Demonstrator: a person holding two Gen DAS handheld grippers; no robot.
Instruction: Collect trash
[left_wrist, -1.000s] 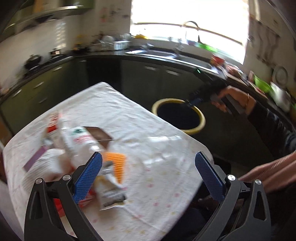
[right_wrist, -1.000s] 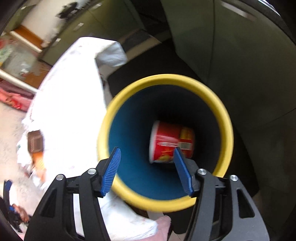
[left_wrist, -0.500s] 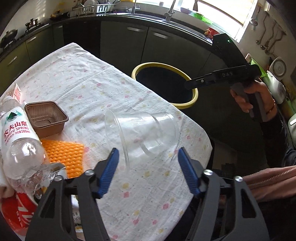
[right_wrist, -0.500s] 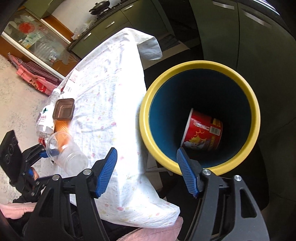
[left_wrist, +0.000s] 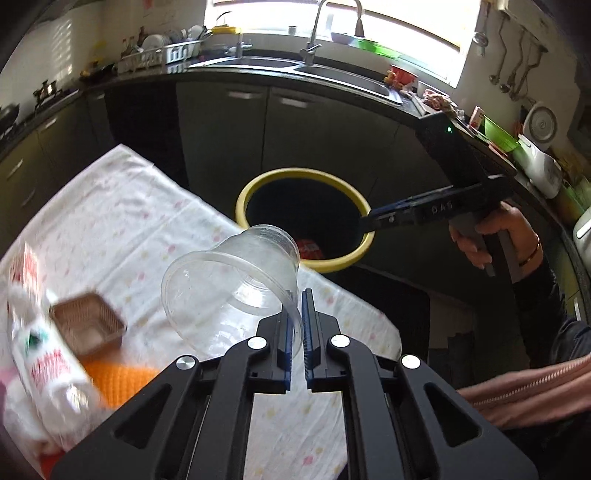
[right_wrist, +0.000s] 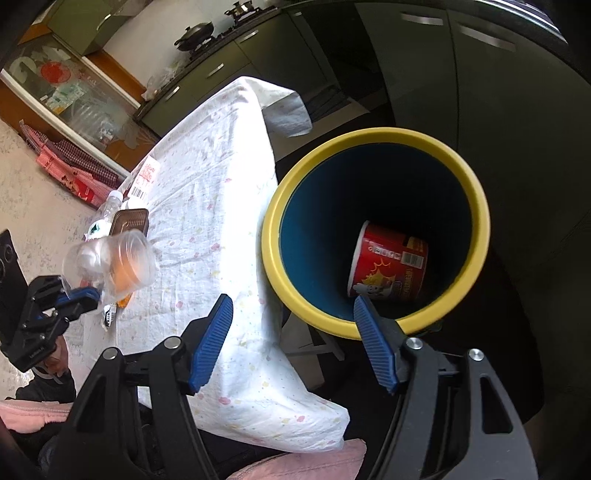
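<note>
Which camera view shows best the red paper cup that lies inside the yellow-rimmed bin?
The right wrist view: it looks down into the yellow-rimmed bin, so the red paper cup shows whole, lying on its side. In the left wrist view, only a red sliver shows behind the clear plastic cup.

Tabletop at left, bin beside its edge at centre.
In the left wrist view the bin (left_wrist: 303, 218) stands past the tabletop's (left_wrist: 155, 218) far edge, below the sink counter (left_wrist: 295, 70) along the top. A cup (left_wrist: 229, 284) sits at frame centre, pinched in the left tool (left_wrist: 297, 328); a tray (left_wrist: 86, 326) and bottle (left_wrist: 44, 365) lie lower left. A noodle tub (right_wrist: 389, 269) lies in the bin.
</note>
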